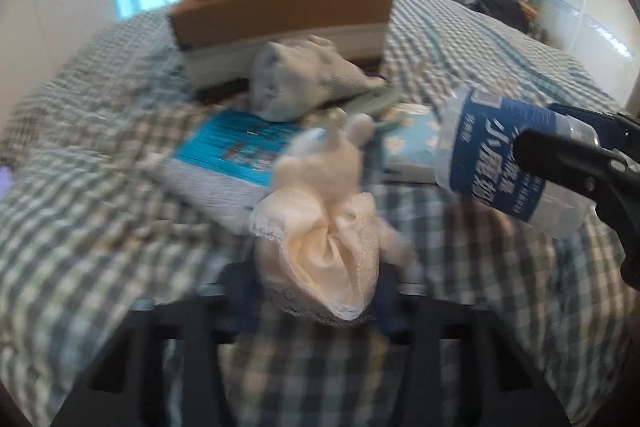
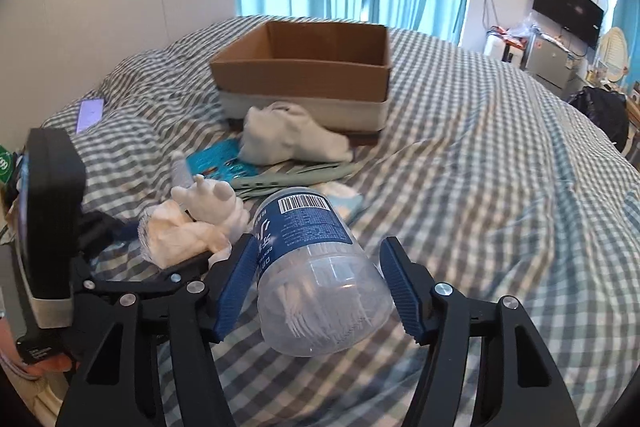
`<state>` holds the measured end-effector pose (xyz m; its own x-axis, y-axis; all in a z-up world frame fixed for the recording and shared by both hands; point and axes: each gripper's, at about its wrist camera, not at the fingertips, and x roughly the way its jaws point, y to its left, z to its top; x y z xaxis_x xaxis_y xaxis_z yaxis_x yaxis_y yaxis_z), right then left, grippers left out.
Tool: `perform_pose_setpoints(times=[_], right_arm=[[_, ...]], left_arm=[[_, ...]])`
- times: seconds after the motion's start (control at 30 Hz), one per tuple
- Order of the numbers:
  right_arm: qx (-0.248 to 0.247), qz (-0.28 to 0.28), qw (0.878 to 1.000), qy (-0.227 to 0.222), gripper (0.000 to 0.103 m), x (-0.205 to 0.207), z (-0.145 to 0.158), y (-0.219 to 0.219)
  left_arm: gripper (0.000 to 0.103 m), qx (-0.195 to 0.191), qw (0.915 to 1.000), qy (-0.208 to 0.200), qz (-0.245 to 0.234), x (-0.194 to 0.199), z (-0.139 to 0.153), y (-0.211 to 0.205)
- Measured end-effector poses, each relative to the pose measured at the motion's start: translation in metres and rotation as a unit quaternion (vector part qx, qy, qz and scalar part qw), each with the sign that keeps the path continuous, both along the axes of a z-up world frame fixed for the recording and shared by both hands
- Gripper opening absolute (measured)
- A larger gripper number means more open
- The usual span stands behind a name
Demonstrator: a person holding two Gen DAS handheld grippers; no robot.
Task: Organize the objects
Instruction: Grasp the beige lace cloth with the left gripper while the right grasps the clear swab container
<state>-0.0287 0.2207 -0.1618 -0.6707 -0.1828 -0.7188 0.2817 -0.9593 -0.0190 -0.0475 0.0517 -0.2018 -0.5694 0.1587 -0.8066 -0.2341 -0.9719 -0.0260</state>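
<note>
Now right gripper (image 2: 318, 291) fingers clamp jar (image 2: 316, 267) across clear lower body, jar between pads, tilted. We judge jar light, rigid, slick plastic; grip on label band safer. Left gripper (image 1: 316, 291) fingers close on plush (image 1: 324, 227), soft, light; we'd hold by skirt. Box (image 2: 308, 75) well ahead of both fingertips. Right view shows floss picks inside jar and box interior; left view, blurred, shows jar label side, hides its own pads

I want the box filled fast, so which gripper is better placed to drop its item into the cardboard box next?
Right, probably. The right gripper holds the clear jar lifted off the bedspread, with open bed ahead to the cardboard box. The left gripper grips the plush toy, which hangs low over the clutter.
</note>
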Motion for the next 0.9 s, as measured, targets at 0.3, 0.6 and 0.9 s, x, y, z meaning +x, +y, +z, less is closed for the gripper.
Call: perform_pose_setpoints(times=[0.3, 0.6, 0.9], right_arm=[[0.002, -0.01, 1.0, 0.027, 0.001, -0.002, 0.023, 0.014], [-0.026, -0.012, 0.999, -0.022, 0.078, 0.001, 0.008, 0.028], [0.033, 0.017, 0.996, -0.087, 0.077, 0.001, -0.036, -0.001]], left_arm=[[0.01, 0.001, 0.9982, 0.061, 0.002, 0.004, 0.051, -0.008], [0.01, -0.015, 0.9965, 0.078, 0.026, 0.0, 0.06, -0.017], [0.01, -0.014, 0.9978, 0.059, 0.027, 0.006, 0.045, -0.022]])
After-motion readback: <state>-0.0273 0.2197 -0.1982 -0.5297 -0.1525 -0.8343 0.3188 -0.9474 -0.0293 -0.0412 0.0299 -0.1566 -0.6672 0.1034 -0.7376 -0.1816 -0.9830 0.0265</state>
